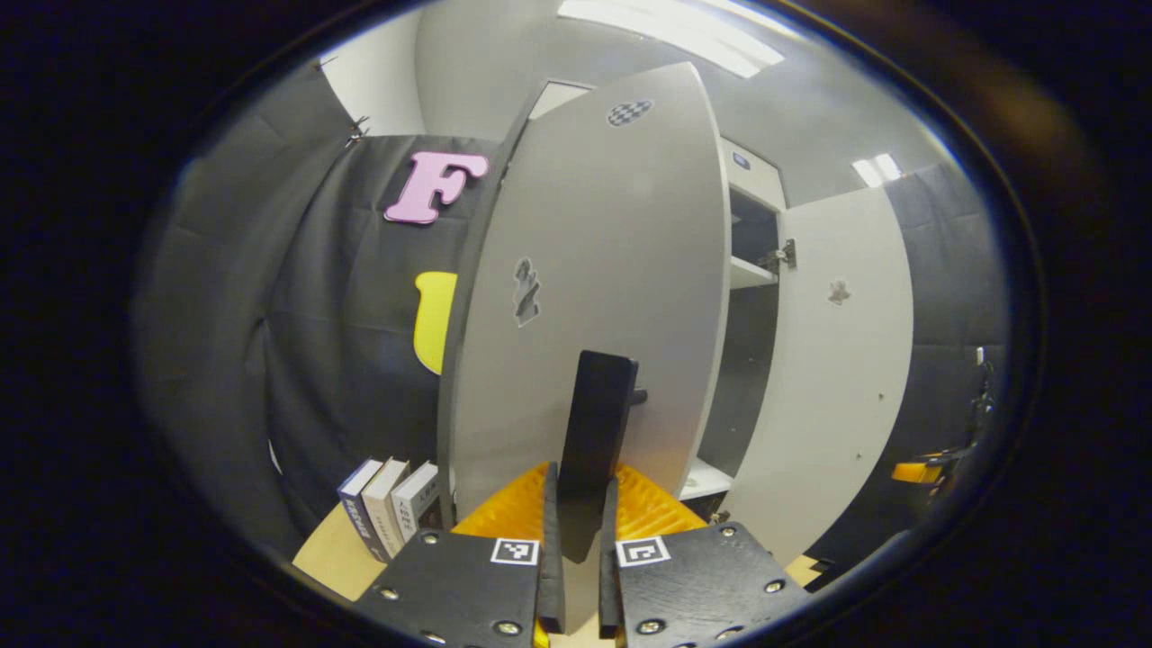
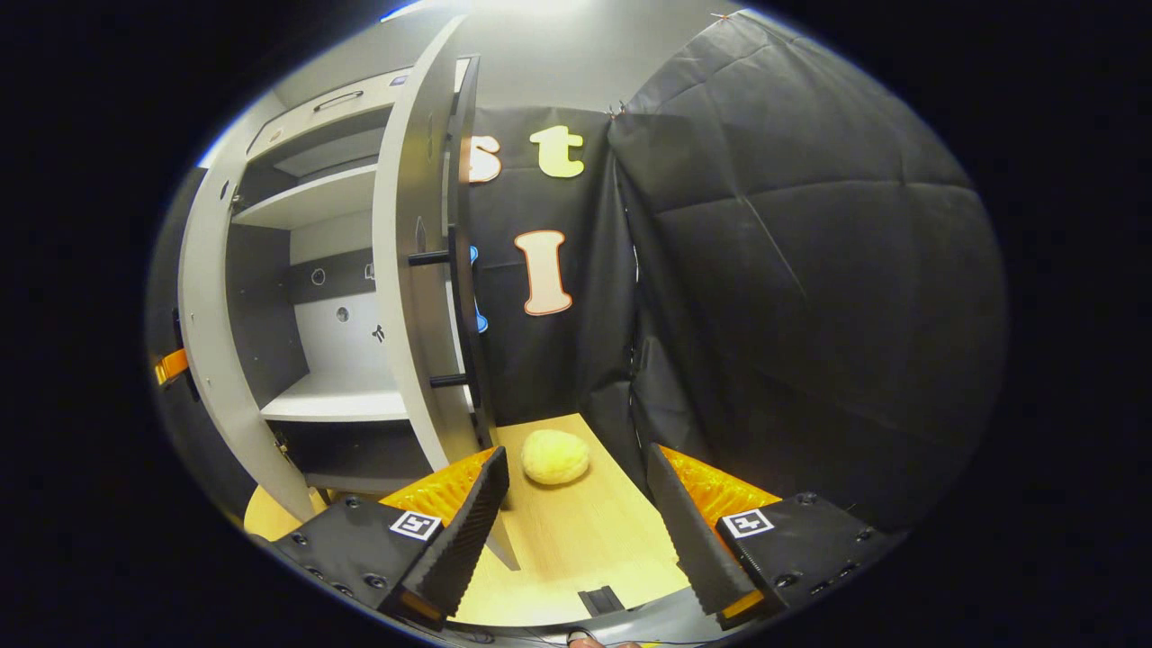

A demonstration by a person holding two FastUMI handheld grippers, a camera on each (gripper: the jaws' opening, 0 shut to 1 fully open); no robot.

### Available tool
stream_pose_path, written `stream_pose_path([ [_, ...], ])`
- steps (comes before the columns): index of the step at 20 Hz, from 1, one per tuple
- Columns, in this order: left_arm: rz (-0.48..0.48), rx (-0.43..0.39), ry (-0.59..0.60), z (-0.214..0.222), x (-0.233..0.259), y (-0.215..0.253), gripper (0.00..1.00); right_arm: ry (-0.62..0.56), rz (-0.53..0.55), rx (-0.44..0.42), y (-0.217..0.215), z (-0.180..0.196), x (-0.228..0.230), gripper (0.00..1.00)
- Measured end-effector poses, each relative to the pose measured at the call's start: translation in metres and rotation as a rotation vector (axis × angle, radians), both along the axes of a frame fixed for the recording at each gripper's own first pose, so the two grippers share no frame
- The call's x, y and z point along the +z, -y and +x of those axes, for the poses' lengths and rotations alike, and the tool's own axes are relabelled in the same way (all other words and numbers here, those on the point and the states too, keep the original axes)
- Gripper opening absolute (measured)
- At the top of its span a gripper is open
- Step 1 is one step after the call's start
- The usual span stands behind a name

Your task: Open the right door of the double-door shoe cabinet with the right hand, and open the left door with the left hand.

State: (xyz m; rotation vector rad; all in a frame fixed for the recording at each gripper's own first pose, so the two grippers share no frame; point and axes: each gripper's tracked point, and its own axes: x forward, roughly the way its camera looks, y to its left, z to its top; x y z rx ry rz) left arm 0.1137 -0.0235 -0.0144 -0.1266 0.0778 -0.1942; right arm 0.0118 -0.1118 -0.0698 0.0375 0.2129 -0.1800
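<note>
Two doors open | left gripper (image 1: 576, 531) fingers clamp left door handle (image 1: 596, 423) | no legible writing

Your left gripper (image 1: 576, 576): dark screwed plates, square fiducial tags, ribbed orange backing. Your right gripper (image 2: 576, 531): same plates, tags, orange backing, serrated inner faces.

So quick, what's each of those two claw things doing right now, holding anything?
Left gripper: closed on the left door's handle.
Right gripper: open, holding nothing, beside the opened right door.
</note>
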Motion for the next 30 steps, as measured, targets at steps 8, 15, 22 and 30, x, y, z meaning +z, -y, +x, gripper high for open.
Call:
stream_pose_path([
  [8, -0.049, 0.084, -0.008, -0.019, 0.003, -0.055, 0.16, -0.007, 0.017, 0.012, -0.003, 0.000, -0.003, 0.93],
  [15, -0.030, 0.167, -0.001, -0.019, 0.005, -0.120, 0.02, -0.009, 0.007, 0.034, -0.002, 0.000, -0.004, 0.93],
  [22, 0.119, 0.185, -0.013, -0.027, -0.003, -0.124, 0.02, 0.009, -0.003, 0.052, -0.001, 0.001, 0.000, 0.98],
  [30, 0.095, 0.190, -0.027, -0.054, -0.002, -0.127, 0.01, 0.030, 0.003, 0.085, -0.005, 0.002, 0.003, 0.93],
])
